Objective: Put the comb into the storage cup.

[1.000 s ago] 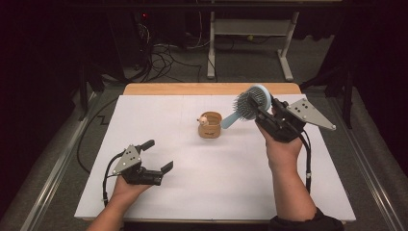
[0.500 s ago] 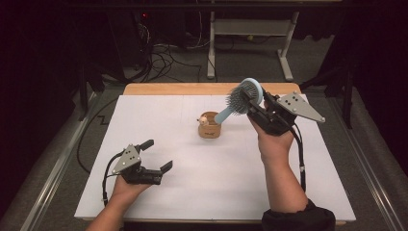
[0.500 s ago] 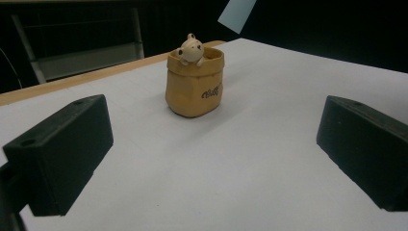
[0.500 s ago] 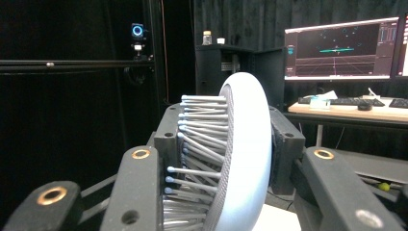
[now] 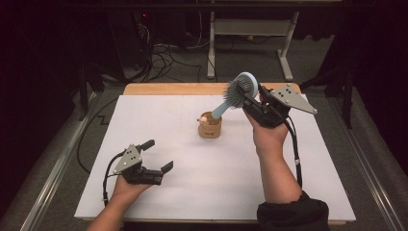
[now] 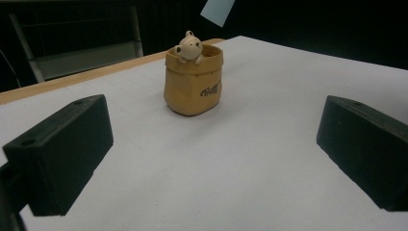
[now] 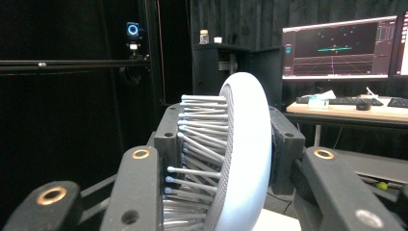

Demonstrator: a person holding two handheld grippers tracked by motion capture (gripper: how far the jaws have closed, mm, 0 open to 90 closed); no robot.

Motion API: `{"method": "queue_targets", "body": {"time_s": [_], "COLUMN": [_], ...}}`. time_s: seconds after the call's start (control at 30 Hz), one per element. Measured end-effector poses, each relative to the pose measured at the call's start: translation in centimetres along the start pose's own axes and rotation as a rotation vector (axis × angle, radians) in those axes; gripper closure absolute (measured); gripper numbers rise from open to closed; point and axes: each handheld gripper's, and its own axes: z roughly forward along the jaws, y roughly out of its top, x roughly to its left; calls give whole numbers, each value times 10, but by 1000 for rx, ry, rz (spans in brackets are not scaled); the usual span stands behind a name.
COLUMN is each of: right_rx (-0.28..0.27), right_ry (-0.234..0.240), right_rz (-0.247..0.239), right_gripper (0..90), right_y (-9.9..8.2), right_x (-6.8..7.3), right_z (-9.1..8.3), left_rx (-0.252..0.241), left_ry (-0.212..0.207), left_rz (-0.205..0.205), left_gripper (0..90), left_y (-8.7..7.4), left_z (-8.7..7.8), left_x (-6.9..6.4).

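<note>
My right gripper [image 5: 248, 97] is shut on the head of a light-blue hairbrush [image 5: 239, 89], held in the air right of the table's middle. The brush's handle [image 5: 219, 110] slants down and left, its end just above a small tan pouch-shaped pot [image 5: 210, 128] with a bear figure at its rim. In the right gripper view the bristled head [image 7: 240, 154] sits clamped between the jaws. My left gripper [image 5: 157, 155] rests open on the white table top at the front left, nothing between its fingers. It faces the pot [image 6: 192, 82], and the handle's tip [image 6: 217, 10] hangs above.
The white sheet [image 5: 192, 183] covers the table, with a strip of wood [image 5: 168, 88] bare along the far edge. Beyond it are cables [image 5: 166, 53] and a metal desk frame [image 5: 250, 33] on the floor. Monitors [image 7: 337, 48] stand on a desk in the right gripper view.
My right hand has carried the brush to the left and slightly up, bringing the handle's end over the pot. The left gripper has stayed where it was.
</note>
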Motion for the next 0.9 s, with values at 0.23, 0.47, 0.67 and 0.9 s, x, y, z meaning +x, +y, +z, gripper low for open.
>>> {"method": "queue_targets", "body": {"time_s": [0.23,0.47,0.67,0.9], "right_rx": [8,30,41,58], "right_ry": [-4,-17,-19,-25], "right_rz": [-1,-1,5,-2], "right_gripper": [593,593,593,594], "right_y": [0,-4,-7,-12], "right_x": [-2,-5,-6,-4], "right_z": [8,17,22,25], "left_rx": [1,-2,-5,-5], "left_ry": [-1,-3,-3,-3], "left_rz": [-2,-4,-4,-8], "left_gripper": [0,0,0,0], "left_y": [0,0,0,0], "left_z": [0,0,0,0], "left_x": [0,0,0,0]}}
